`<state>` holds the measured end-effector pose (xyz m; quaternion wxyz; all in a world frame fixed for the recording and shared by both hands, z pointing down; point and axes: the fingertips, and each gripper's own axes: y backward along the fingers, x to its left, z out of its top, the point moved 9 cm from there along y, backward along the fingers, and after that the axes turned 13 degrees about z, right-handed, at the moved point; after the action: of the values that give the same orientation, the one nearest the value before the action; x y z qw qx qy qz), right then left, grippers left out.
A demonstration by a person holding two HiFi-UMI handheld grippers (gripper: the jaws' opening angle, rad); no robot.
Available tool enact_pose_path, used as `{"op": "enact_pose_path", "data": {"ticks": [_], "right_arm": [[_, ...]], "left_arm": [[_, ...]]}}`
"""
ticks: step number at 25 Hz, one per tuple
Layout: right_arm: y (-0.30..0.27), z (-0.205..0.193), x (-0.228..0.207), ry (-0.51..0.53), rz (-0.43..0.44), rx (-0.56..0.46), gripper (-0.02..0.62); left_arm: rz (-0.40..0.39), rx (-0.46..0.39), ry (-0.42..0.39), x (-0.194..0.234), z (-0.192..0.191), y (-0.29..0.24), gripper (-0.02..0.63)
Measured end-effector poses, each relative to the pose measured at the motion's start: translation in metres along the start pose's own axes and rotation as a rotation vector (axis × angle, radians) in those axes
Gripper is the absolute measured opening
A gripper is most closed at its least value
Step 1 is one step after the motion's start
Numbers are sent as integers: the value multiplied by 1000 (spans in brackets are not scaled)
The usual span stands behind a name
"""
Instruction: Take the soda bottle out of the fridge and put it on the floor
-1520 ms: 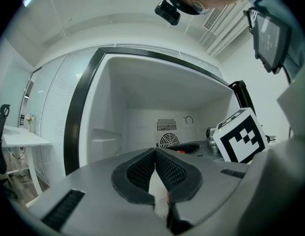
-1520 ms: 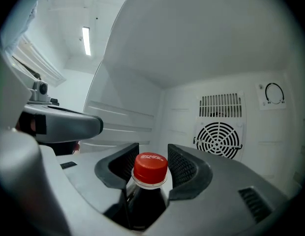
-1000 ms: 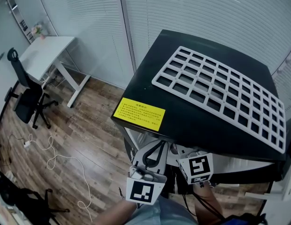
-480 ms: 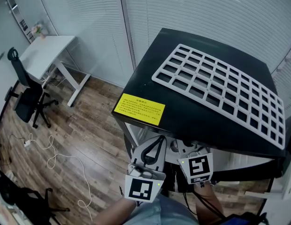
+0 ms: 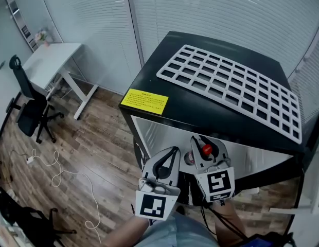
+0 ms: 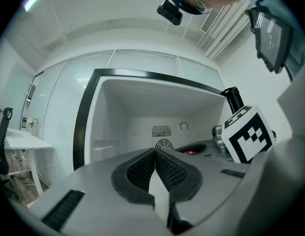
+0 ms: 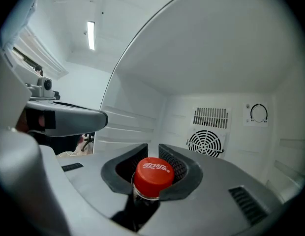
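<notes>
right gripper (image 7: 152,150): closed further just now, clamped on soda bottle (image 7: 153,177) at neck | left gripper (image 6: 155,155): clenched shut, empty | fridge (image 7: 216,68): interior straight ahead of both

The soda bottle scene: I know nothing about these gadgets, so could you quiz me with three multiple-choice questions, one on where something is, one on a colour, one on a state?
1. Where is the soda bottle?
A. Between the jaws of the right gripper
B. On the wooden floor
C. On the white desk

2. What colour is the bottle's cap?
A. Blue
B. Red
C. Green

3. How does the left gripper stand?
A. Wide open
B. Shut on the bottle
C. Shut, with nothing in it

Answers:
1 A: the jaws have just been closing, and their pads clasp the neck under the cap.
2 B: the cap shows red in the right gripper view and the head view.
3 C: its pads meet at the tips with nothing between them.
</notes>
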<state>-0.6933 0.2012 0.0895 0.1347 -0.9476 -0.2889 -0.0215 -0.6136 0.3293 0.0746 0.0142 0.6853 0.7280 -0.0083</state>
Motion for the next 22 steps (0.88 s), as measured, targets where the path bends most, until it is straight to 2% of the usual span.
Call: {"op": "enact_pose_path", "data": {"ticks": [6,13,22], "right_arm": [[33,3,15,29,7,-31,81],[82,8,40,-14,20,-14,81],[137,-8,63,10,13,-51,81]], "left_arm": [[5,-17,-10,-19,7,30,17],[16,-34,-22,-46,17,69,17],[35,-15,-28,-74,18,118,17]]}}
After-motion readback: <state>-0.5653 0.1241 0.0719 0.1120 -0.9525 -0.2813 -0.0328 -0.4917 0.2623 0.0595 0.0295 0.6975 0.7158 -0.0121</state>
